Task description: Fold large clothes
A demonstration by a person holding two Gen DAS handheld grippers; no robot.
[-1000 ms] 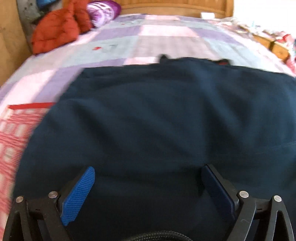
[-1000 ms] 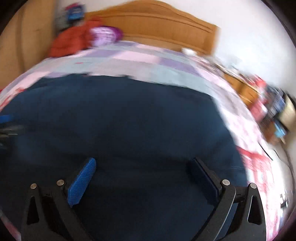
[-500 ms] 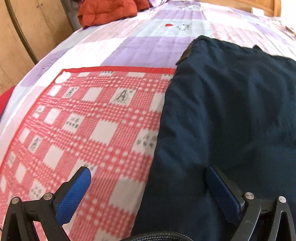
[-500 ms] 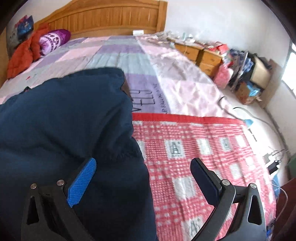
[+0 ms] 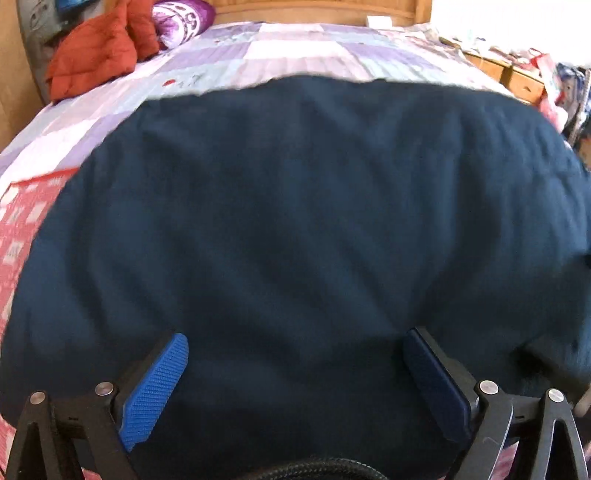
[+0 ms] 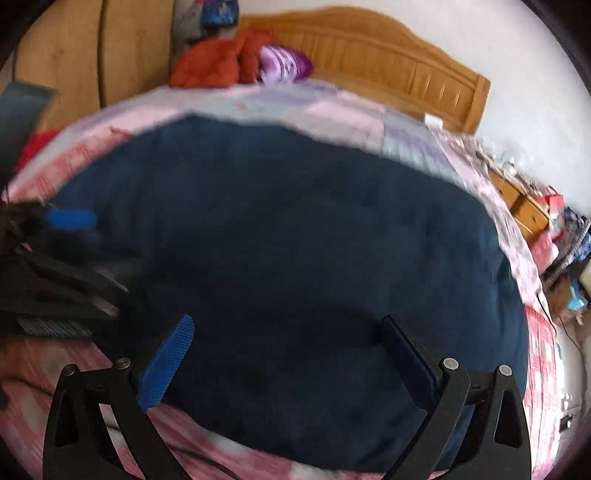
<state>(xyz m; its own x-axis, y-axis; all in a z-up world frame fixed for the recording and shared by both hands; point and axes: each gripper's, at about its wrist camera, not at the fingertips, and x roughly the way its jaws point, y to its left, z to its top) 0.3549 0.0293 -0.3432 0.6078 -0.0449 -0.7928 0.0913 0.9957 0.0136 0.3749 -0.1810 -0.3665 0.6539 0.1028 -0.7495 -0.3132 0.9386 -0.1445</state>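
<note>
A large dark navy garment (image 5: pixel 303 206) lies spread flat on the bed and fills most of both views; it also shows in the right wrist view (image 6: pixel 295 240). My left gripper (image 5: pixel 295 365) is open and empty, its blue pads just above the garment's near part. My right gripper (image 6: pixel 286 350) is open and empty over the garment's near edge. The left gripper shows blurred at the left of the right wrist view (image 6: pixel 70 221).
The bed has a purple and pink patchwork quilt (image 5: pixel 295 51) and a red checked cover (image 5: pixel 22 221) under the garment. A red jacket (image 5: pixel 92 62) and purple pillow (image 5: pixel 181 14) lie by the wooden headboard (image 6: pixel 388 70). Cluttered nightstands (image 6: pixel 528 210) stand to the right.
Half a second ago each gripper looked at a side edge of the garment with red checked cover beside it. Now both have swung back over the garment's middle. Both stay open.
</note>
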